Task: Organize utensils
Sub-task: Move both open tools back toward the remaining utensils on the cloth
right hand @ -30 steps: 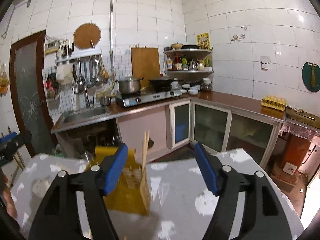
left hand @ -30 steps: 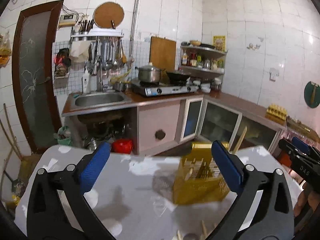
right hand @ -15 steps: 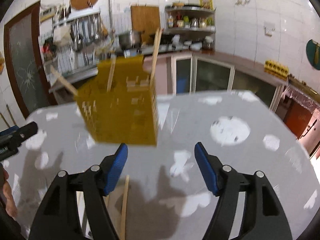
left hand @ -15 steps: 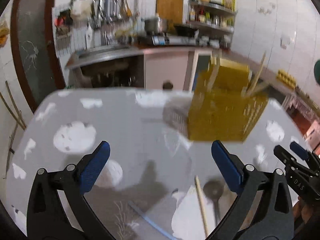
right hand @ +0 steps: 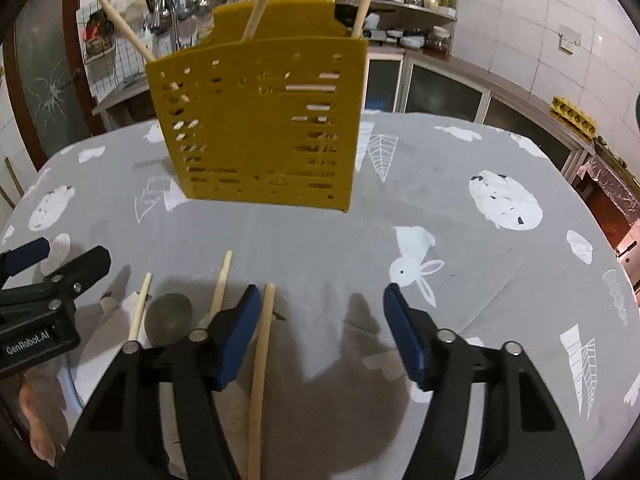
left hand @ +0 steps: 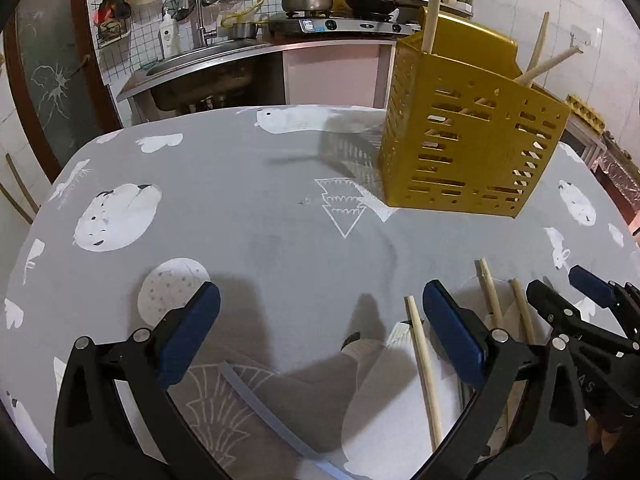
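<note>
Lying just inside the right gripper's (right hand: 318, 334) left pad, the nearest wooden chopstick (right hand: 260, 364) runs lengthwise along the fingers, pointing toward the yellow utensil holder (right hand: 260, 128) beyond. Right jaws are closing, nothing pinched yet. Left gripper (left hand: 320, 340) gapes empty, farther off.

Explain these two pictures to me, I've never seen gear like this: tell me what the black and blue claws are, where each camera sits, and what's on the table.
No robot here: a person holds a two-finger clamp in each hand, each with a camera looking along its fingers. One picture looks out from the left gripper, the other from the right gripper. Both hold nothing; the right one's jaws are closing, with a loose chopstick between them, untouched. On the grey patterned tablecloth stands a yellow utensil holder with chopsticks in it. More chopsticks and a spoon lie loose nearby.
</note>
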A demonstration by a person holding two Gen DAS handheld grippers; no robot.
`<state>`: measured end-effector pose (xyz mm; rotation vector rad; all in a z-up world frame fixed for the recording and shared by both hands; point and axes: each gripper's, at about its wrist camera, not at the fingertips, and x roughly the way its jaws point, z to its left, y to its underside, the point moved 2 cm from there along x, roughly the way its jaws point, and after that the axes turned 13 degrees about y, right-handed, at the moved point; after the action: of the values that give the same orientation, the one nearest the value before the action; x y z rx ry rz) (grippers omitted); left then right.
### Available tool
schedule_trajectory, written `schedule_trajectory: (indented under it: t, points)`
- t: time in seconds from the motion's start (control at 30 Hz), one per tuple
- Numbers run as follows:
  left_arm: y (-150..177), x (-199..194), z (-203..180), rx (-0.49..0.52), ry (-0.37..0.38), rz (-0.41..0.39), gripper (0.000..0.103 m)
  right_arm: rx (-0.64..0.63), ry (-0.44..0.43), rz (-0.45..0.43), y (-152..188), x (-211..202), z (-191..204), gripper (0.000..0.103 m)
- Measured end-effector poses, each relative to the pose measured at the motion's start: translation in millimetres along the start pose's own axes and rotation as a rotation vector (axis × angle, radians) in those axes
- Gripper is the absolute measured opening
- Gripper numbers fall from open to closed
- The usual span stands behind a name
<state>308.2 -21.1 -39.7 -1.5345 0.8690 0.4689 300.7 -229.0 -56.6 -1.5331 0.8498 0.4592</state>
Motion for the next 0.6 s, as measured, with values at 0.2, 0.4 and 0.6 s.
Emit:
schedule_trajectory:
  t: [0.2,0.4,0.6]
  points:
    - [0.8,1.6,1.2,-0.009,-0.006,0.014,0.098,-0.039,-0.019,0.073,4.5,10.1,13.8,0.042]
    - [2.2,4.0,-1.1,-0.008,0.001,0.028,0.098,-0.043,-0.053,0.076,3.8,12.6,14.7,0.009]
    - [5.9,8.1,-10.4,0.007,0.014,0.053,0.098,-0.071,-0.040,0.069,1.8,12.3,7.7,0.008]
